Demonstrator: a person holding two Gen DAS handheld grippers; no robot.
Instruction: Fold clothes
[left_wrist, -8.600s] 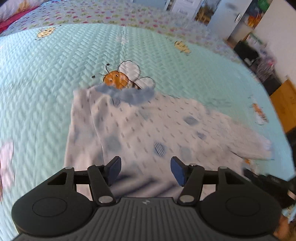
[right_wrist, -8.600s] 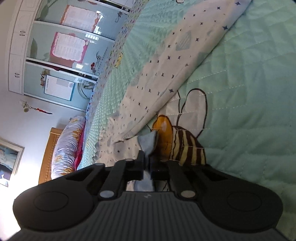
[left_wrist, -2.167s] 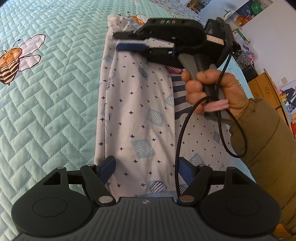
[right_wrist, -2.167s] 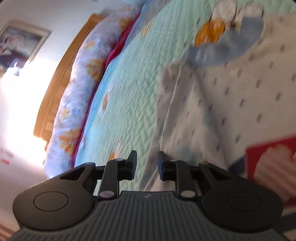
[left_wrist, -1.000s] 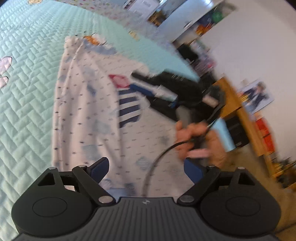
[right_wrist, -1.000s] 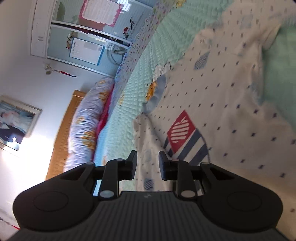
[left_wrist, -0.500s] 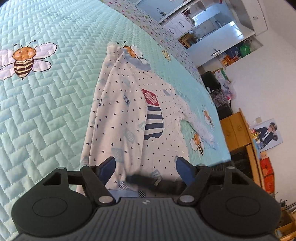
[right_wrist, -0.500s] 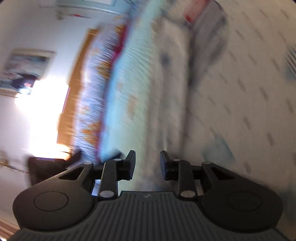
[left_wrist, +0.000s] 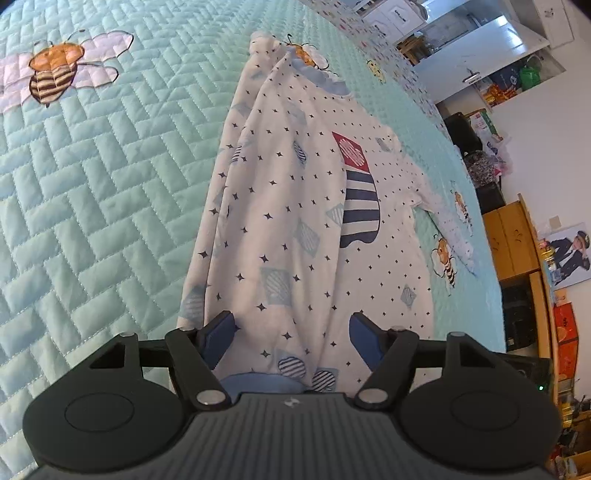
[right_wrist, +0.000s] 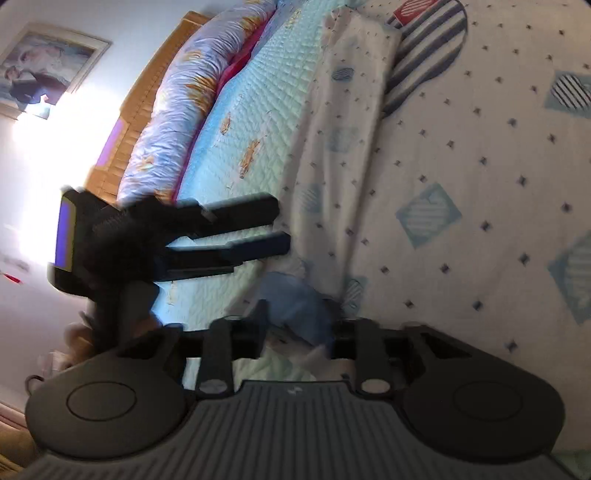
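Note:
A white star-print shirt (left_wrist: 295, 229) with a red and striped patch lies flat on the teal quilt (left_wrist: 103, 177). Its left sleeve is folded in over the body, and the other sleeve (left_wrist: 447, 218) is spread to the right. My left gripper (left_wrist: 291, 336) hovers over the hem's left part. Its jaws are closing, with cloth below them and the pads not pressing it. In the right wrist view that left gripper (right_wrist: 273, 229) points at the shirt's edge. My right gripper (right_wrist: 299, 328) stands narrowly open beside it, and a blue cuff (right_wrist: 295, 302) lies just past its tips.
A long floral bolster (right_wrist: 177, 99) and a wooden headboard (right_wrist: 144, 96) run along the far side of the bed. A wooden cabinet (left_wrist: 513, 236) and clutter stand past the bed's right edge. Bee prints (left_wrist: 55, 74) mark the quilt.
The right gripper and its hand have left the left wrist view. The left jaws have narrowed and dropped toward the hem. The right view has swung down to the hem, where the left gripper now shows.

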